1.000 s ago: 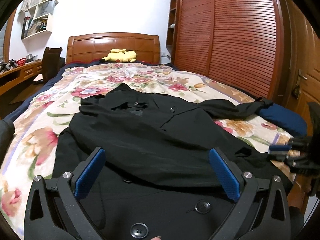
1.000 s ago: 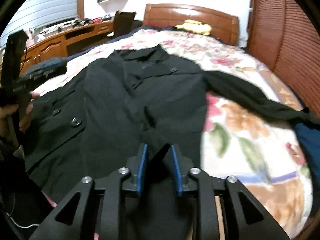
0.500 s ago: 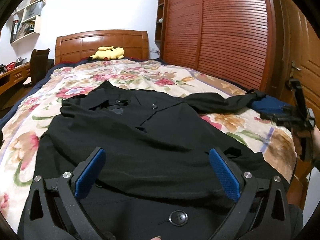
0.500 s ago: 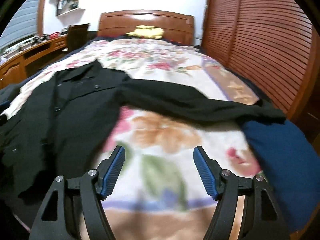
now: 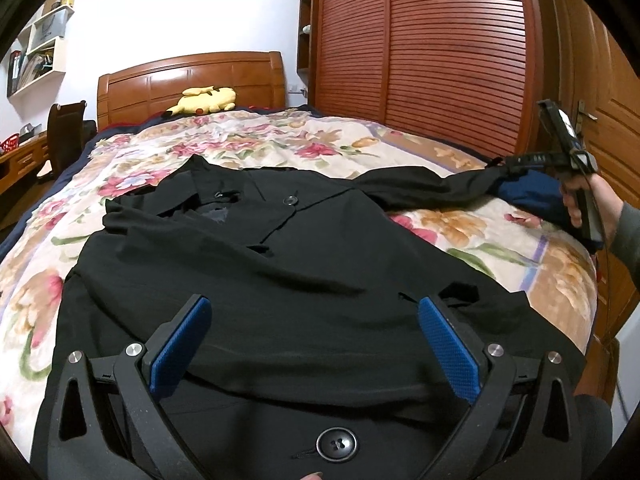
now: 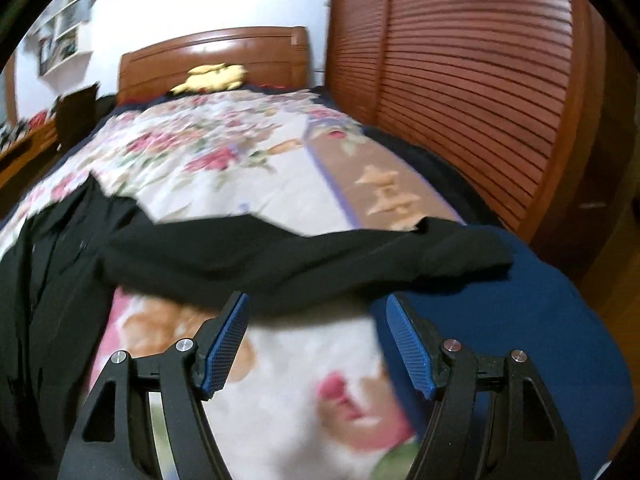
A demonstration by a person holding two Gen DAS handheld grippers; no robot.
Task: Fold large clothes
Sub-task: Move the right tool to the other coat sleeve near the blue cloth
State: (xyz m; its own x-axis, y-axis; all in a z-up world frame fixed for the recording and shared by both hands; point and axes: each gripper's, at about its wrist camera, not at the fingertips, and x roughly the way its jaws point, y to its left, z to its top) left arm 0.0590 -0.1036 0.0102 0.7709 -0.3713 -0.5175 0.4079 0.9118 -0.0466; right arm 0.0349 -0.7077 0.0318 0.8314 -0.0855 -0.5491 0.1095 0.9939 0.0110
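A large black coat [image 5: 248, 264] with big buttons lies spread on the floral bedspread [image 5: 248, 144], collar toward the headboard. Its right sleeve [image 6: 288, 260] stretches out sideways, its cuff resting on a dark blue garment [image 6: 540, 320]. My left gripper [image 5: 316, 316] hovers open over the coat's lower front, nothing between its blue pads. My right gripper [image 6: 318, 312] is open just in front of the stretched sleeve, with nothing held. In the left wrist view a hand holds the right gripper [image 5: 520, 158] at the sleeve's cuff end.
A yellow plush toy [image 5: 204, 100] sits by the wooden headboard [image 5: 192, 76]. A slatted wooden wardrobe [image 5: 420, 52] runs along the bed's right side. A chair [image 5: 66, 132] and a desk stand at the left, shelves above.
My right gripper let go of the coat's hem, opened, and swung right to the outstretched sleeve. My left gripper shifted slightly over the coat and stayed open.
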